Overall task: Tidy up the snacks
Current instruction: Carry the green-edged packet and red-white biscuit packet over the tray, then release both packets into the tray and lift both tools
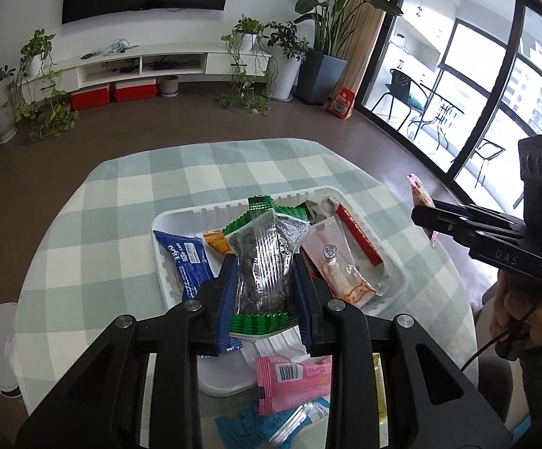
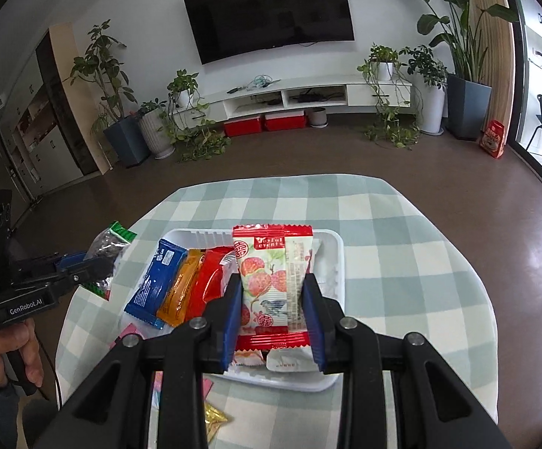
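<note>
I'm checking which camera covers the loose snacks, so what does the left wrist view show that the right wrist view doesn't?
Only the left wrist view shows the pink packet and light blue packet lying in front of the tray, and the long red stick packet inside it. Only the right wrist view shows the front of the red-and-white fruit-print packet that the right tool grips. Both show the white tray on the checked tablecloth, the blue packet, the orange packet, and the left tool gripping a green-edged clear packet.
</note>
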Demonstrator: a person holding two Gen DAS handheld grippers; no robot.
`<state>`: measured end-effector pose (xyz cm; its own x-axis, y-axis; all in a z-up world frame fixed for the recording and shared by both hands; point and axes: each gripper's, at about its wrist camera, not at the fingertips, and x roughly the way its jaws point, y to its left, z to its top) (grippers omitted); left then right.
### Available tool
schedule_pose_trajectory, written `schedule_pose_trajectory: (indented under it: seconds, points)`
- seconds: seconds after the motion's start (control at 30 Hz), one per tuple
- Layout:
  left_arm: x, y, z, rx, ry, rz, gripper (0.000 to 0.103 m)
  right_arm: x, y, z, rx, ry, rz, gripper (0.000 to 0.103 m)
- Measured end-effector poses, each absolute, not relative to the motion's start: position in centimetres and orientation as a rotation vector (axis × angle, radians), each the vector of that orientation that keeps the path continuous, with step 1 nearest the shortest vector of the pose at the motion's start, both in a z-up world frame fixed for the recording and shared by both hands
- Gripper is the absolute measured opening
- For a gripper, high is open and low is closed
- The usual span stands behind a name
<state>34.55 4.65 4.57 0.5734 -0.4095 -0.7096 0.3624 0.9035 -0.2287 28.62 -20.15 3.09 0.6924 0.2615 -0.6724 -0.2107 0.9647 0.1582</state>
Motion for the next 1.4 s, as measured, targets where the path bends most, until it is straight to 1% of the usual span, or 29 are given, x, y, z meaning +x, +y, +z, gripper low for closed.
schedule_pose_trajectory:
  seconds: [0.23,0.57,1.0,1.1,1.2,1.23,1.27,1.3,1.33,1.4]
  points:
    - [37.9,3.6,0.2,-0.064,0.909,-0.444,0.026,33.1,-18.1,-0.8,0.016,0.846,0.281,0.034]
    - [39.2,2.0,-3.1,-0.026,0.946,-0.445,0.026,35.3,-17.7,-4.7,-0.008,0.924,0.260,0.034]
    - [39.1,1.5,-4.0,0.010,0.944,-0.410,0.029,35.7,-16.7,-5.7,-0.047,0.931,0.262,0.035]
    - [38.9,1.5,-3.9,0.014,0.941,-0.404,0.030,35.7,-16.8,-5.7,-0.050,0.930,0.257,0.037]
    - [38.8,1.5,-3.7,0.018,0.936,-0.402,0.031,35.7,-16.9,-5.5,-0.048,0.924,0.253,0.042]
    - [38.7,1.6,-3.6,0.018,0.932,-0.400,0.034,35.6,-16.9,-5.4,-0.047,0.921,0.253,0.043]
    - [38.6,1.6,-3.5,0.019,0.928,-0.399,0.042,35.6,-16.9,-5.4,-0.048,0.918,0.251,0.043]
    - [38.5,1.7,-3.4,0.020,0.923,-0.397,0.046,35.5,-16.9,-5.3,-0.049,0.916,0.252,0.045]
    - [38.4,1.7,-3.2,0.020,0.919,-0.394,0.048,35.4,-17.0,-5.2,-0.050,0.912,0.252,0.047]
    - [38.3,1.9,-3.0,0.019,0.914,-0.393,0.048,35.3,-17.0,-5.0,-0.052,0.904,0.251,0.048]
